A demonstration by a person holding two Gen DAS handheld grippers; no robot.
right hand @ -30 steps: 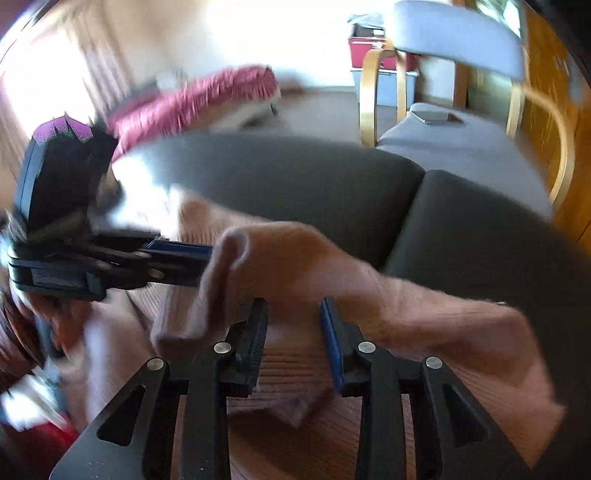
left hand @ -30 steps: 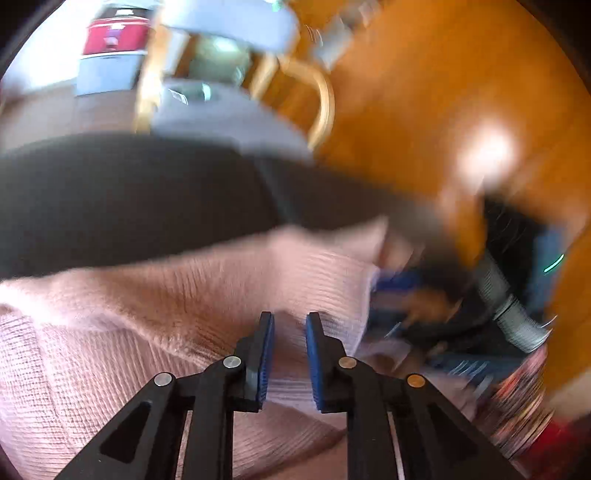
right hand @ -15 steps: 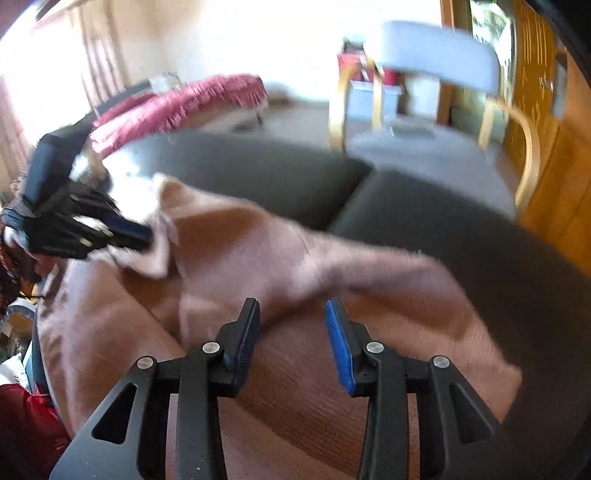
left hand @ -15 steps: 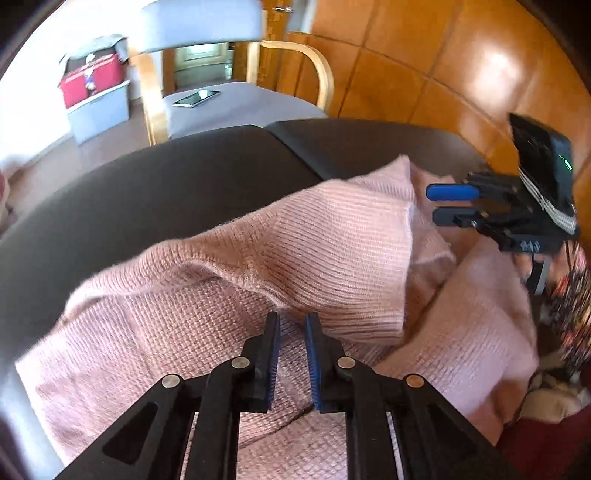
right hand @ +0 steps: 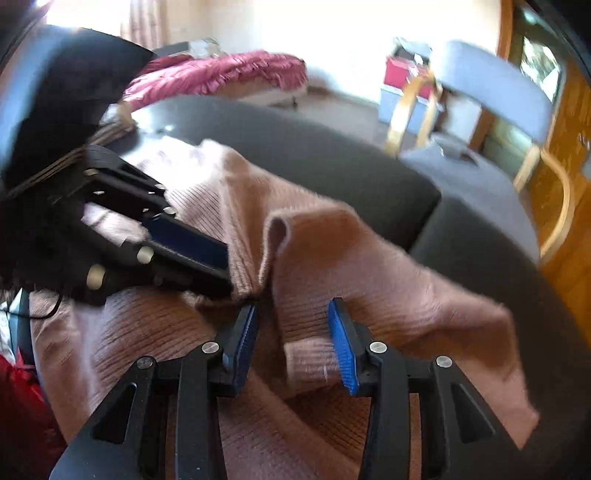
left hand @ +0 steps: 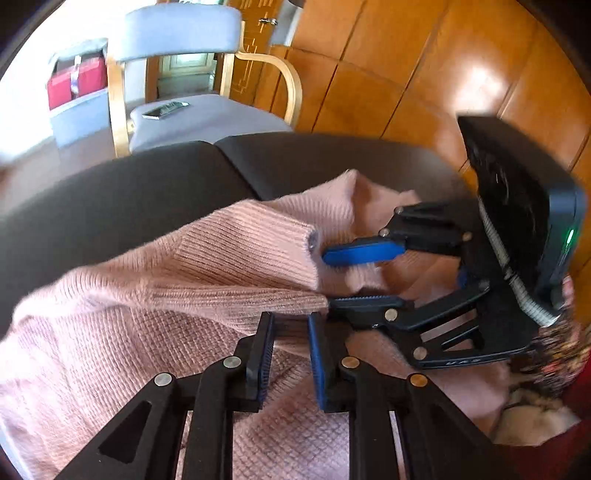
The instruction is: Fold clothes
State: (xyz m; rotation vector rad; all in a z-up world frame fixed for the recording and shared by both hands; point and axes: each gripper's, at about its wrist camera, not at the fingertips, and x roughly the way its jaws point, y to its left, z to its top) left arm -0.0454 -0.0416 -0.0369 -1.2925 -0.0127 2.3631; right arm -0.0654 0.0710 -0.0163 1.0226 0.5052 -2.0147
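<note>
A pink knit sweater (left hand: pixel 110 350) lies spread on a dark grey cushion (left hand: pixel 129 192). One sleeve is folded across the body and ends in a ribbed cuff (left hand: pixel 258 251). My left gripper (left hand: pixel 291 332) hovers just below that cuff. Its jaws are narrow and opening, and only the sweater body shows in the gap. My right gripper (left hand: pixel 327 278) comes in from the right at the cuff's end. In the right wrist view its jaws (right hand: pixel 293 332) are opening with the cuff (right hand: pixel 306 354) loose between the pads. The left gripper (right hand: pixel 225 266) touches the neighbouring fold of the sweater (right hand: pixel 147 332).
A grey chair with bent wooden arms (left hand: pixel 177 22) stands behind the cushion, with a phone (left hand: pixel 164 109) on its seat. A red box (left hand: pixel 74 79) sits beyond it. Wooden panelling (left hand: pixel 406 74) fills the right. A crimson blanket (right hand: pixel 221 72) lies at the back. A patterned sleeve (left hand: pixel 565 350) shows behind the right gripper.
The two grippers have come close together over the sweater. The sleeve now lies across the body with its cuff between the right gripper's pads. Both gaps look slightly wider.
</note>
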